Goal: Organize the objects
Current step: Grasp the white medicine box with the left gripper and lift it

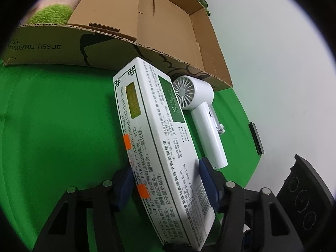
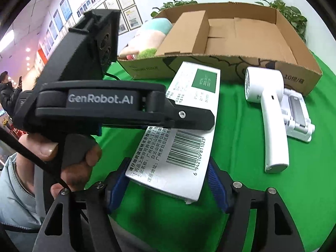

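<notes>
Two claws are flanking one medicine box (image 1: 159,147): the left claw (image 1: 166,180) is clamping its sides, tilting it toward the cardboard box (image 1: 180,31) at the table's far edge; the right claw (image 2: 168,180) is standing apart around its near end.

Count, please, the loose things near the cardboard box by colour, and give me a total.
White: 3, the medicine box, the handheld fan and the folding stand.
Black: 1, a flat slab at the cloth's edge.
Total: 4.
</notes>
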{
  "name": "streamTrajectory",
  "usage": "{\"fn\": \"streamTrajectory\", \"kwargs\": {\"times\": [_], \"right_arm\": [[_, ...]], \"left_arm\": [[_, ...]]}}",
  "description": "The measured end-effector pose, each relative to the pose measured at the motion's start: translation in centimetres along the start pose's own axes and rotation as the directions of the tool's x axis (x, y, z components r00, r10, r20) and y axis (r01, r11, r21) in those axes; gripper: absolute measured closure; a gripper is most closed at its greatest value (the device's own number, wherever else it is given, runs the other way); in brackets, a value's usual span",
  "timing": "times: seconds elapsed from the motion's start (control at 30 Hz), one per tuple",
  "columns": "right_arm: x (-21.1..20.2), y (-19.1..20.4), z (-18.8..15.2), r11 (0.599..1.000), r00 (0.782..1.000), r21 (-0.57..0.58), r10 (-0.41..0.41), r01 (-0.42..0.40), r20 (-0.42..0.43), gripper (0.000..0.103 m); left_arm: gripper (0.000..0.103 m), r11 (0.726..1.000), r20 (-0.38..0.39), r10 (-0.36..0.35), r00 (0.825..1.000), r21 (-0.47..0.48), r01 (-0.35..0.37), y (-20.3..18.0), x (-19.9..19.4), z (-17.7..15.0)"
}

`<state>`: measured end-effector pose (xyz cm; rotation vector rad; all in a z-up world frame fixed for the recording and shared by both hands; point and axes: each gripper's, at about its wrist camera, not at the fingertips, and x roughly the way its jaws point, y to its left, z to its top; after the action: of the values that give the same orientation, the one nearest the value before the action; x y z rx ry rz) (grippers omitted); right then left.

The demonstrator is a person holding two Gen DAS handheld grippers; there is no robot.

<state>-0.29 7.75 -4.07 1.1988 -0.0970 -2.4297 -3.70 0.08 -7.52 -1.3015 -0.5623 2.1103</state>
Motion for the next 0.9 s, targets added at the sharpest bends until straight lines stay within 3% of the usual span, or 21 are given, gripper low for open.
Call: {"fn": "streamTrajectory", "kwargs": {"times": [0.2,0.4,0.63,0.9], "right_arm": [[-1.1,-0.3,0.6,1.0,1.0,0.005,0.0,0.0,0.021,0.038],[-2.3,-1.0,2.4,1.0,0.999,0.023,0.018,-0.019,0.05,0.04],[-4.8,-1.8,6.4,0.999,0.988,0.018,0.027,-0.03,0.151,0.043],[-6.3,-1.8,12.5,1.0,0.96,-0.002,0.018,-0.019,0.278,0.043]], "left_arm": [[0.06,0.999,0.037,-0.04,0.999,0.021,0.04,-0.4,-1.8,0.2],[0.065,0.998,0.091,-0.043,0.995,0.056,0.038,-1.9,-3.6,1.4],[0.066,0.988,0.171,-0.059,0.983,0.153,0.033,-4.7,-7.2,4.3],[0.067,0.965,0.239,-0.063,0.969,0.263,-0.002,-7.7,-10.1,8.4]]}}
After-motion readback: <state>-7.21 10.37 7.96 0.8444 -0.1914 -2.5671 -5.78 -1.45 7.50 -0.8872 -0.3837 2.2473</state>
